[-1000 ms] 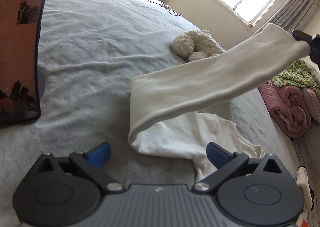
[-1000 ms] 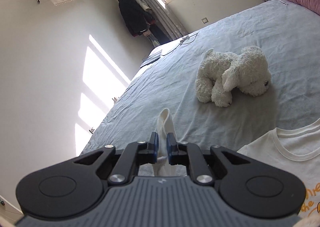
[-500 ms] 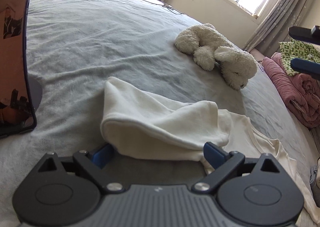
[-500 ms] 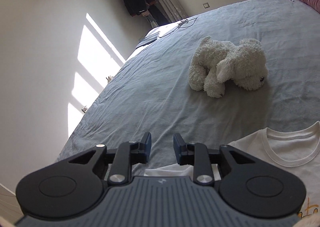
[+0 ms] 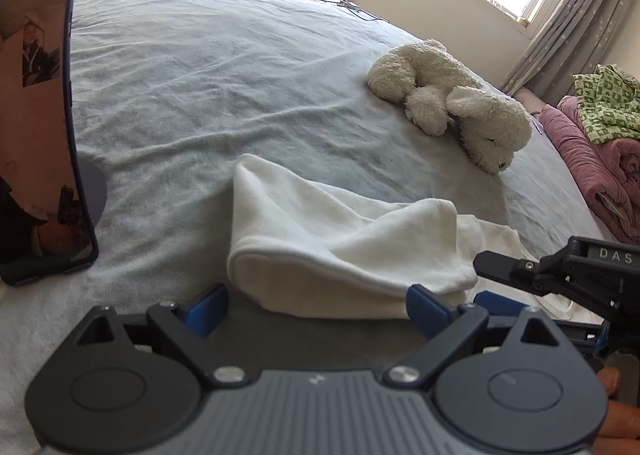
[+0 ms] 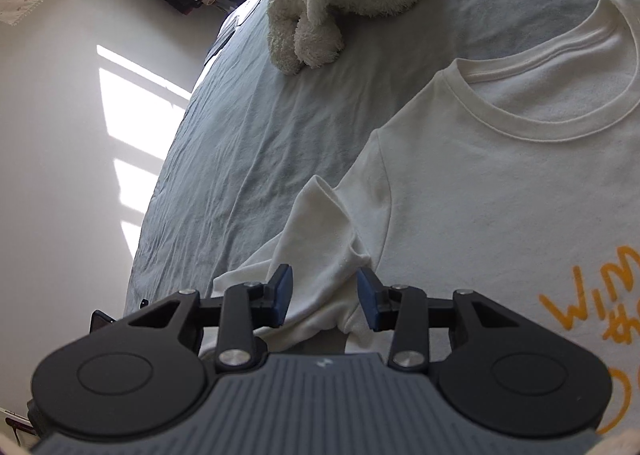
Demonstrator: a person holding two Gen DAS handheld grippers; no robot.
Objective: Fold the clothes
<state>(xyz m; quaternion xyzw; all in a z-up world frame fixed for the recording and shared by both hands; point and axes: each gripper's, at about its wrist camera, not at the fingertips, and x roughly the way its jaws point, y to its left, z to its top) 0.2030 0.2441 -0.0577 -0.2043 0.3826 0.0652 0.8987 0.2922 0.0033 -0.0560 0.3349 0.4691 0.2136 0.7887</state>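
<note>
- Left gripper (image 5: 316, 305), jaws spread wide and holding nothing, hovers at the bed's near edge.
- Right gripper (image 6: 325, 297), half-open and empty, straddles the bunched sleeve, likely lining up a pinch.
- Cream cotton T-shirt (image 6: 500, 191) lies flat on the grey bedsheet (image 5: 224, 95).
- Fluffy white toy dog (image 5: 452, 103) sits beyond, toward the far edge.

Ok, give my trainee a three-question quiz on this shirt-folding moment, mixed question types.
1. True or false: the right gripper is shut on the sleeve.
2. Multiple choice: what lies on the bed beyond the white T-shirt? A) a stuffed dog B) a pillow C) a laptop.
3. Fill in: the lettering printed on the shirt is ____ in colour.

Key:
1. False. Its jaws stand open on either side of the bunched sleeve; the left gripper is open too.
2. A, the stuffed dog.
3. Orange.
</note>
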